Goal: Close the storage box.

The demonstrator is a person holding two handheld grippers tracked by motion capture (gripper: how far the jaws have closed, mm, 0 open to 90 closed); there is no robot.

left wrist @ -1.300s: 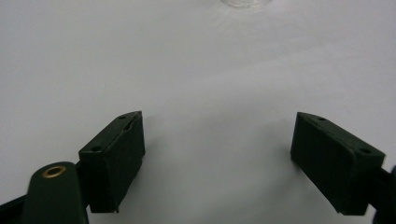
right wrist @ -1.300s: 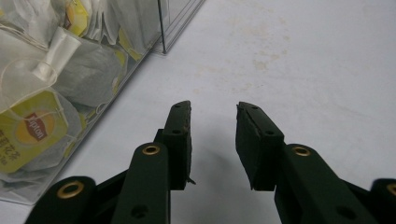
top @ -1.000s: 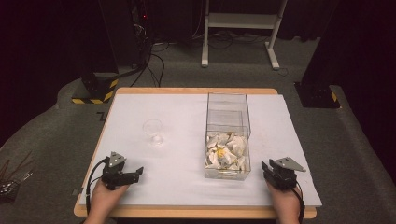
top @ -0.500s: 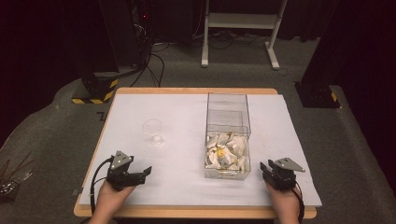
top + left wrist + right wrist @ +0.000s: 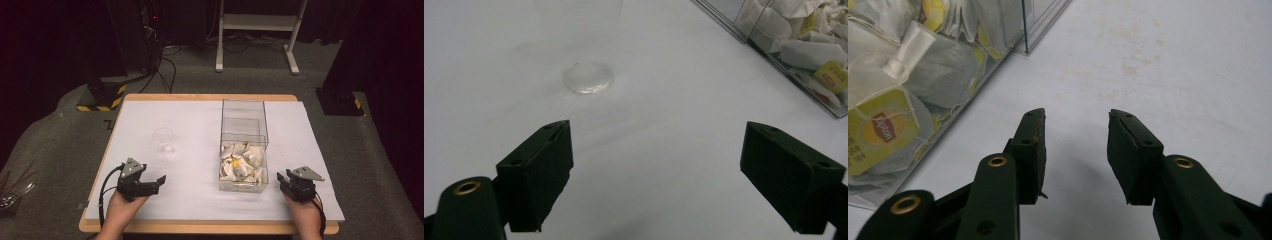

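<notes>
high view: above near edge, facing forward-down over whole bench [image 5: 200,120] | claw views: low, close, forward | shared: clear box [image 5: 243,145] of tea bags

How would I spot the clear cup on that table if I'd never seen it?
Start at the white table and find the tall clear box of tea bags near its middle. To that box's left stands the plastic cup, alone on bare white. It is small, round, empty and see-through; the box is square and part-filled.
</notes>
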